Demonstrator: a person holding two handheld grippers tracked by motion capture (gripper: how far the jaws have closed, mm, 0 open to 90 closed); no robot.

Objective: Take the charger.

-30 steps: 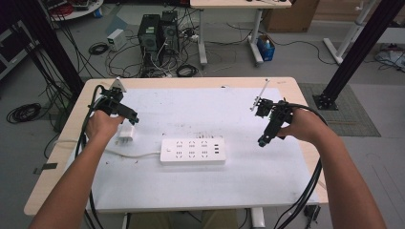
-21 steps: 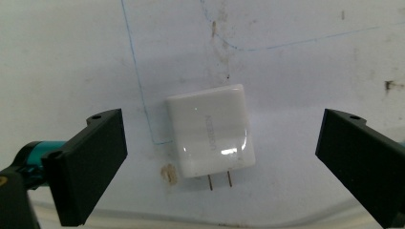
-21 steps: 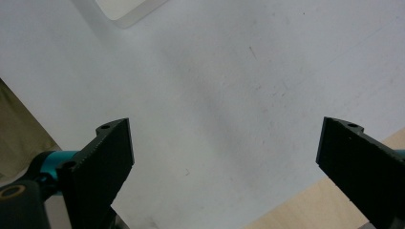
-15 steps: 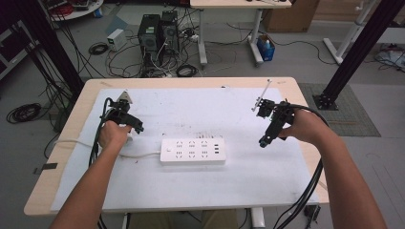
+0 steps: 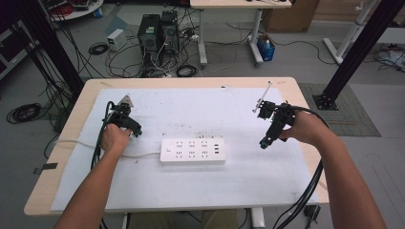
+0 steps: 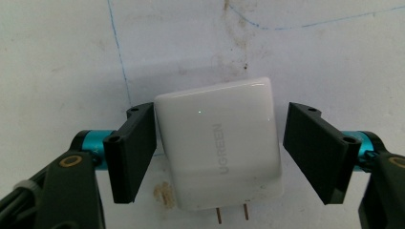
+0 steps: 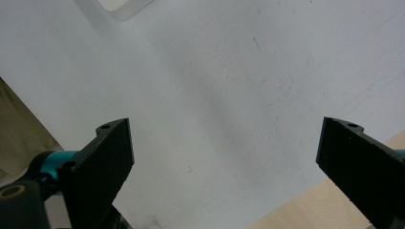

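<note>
A white UGREEN plug-in charger [image 6: 215, 152] lies flat on the white mat, its two prongs pointing toward the camera. My left gripper [image 6: 219, 143] stands open around it. One jaw touches the charger's left side, while a small gap separates the other jaw from its right side. In the high view my left gripper [image 5: 135, 130] is low over the mat at the left and the hand hides the charger. A white power strip [image 5: 192, 151] lies in the middle. My right gripper [image 5: 264, 142] hovers open to its right, and in its own view [image 7: 224, 162] nothing lies between the jaws.
The strip's white cord [image 5: 143, 154] runs left toward my left hand and off the table edge. The white mat [image 5: 200, 112] covers most of the wooden table [image 5: 305, 102]. A white corner [image 7: 125, 6] shows at the top of the right gripper view. Computers and cables lie on the floor beyond.
My left gripper has come down and nearer, from beyond the charger to around it; the hand now covers the charger in the high view. The right gripper has barely moved.
</note>
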